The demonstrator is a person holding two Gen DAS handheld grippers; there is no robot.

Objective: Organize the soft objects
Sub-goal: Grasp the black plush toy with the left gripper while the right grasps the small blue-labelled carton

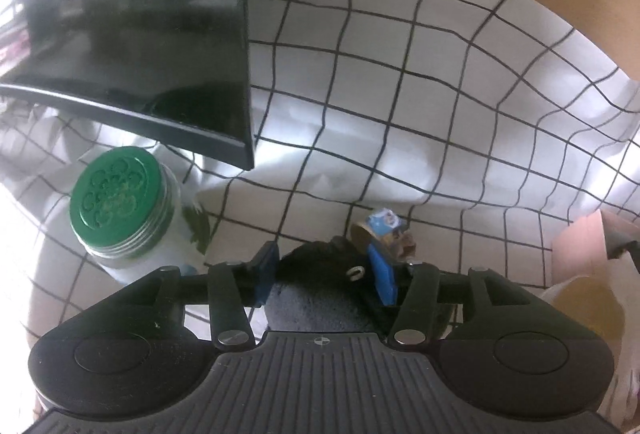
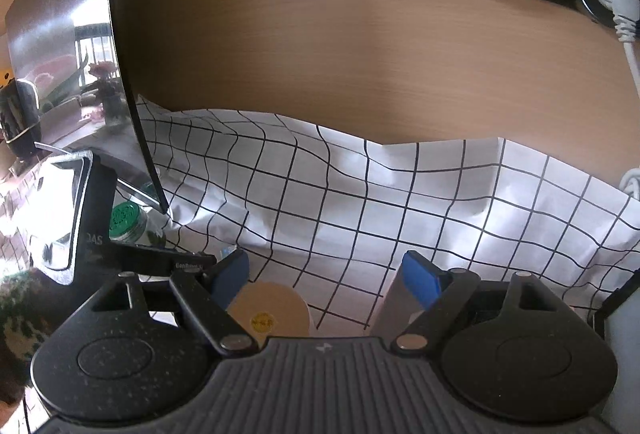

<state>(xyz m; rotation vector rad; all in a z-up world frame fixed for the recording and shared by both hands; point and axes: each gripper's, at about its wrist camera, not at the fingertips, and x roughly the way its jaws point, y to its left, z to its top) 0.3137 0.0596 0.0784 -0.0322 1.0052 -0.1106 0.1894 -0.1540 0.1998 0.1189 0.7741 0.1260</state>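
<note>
Your left claw (image 1: pixel 326 272) grips a dark plush (image 1: pixel 320 282), just right of the green-lid jar (image 1: pixel 124 210). Right claw (image 2: pixel 326 274) is wide, empty, farther from jar.

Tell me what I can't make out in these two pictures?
- Dark soft thing in the left gripper, left wrist view: the gripper body hides its lower part, so its kind is unclear.
- Small printed item: blurred, label unreadable.
- Round beige disc, right wrist view: partly behind the open right gripper; yellow sticker too small.
- Green-lidded jar: contents unclear.
</note>
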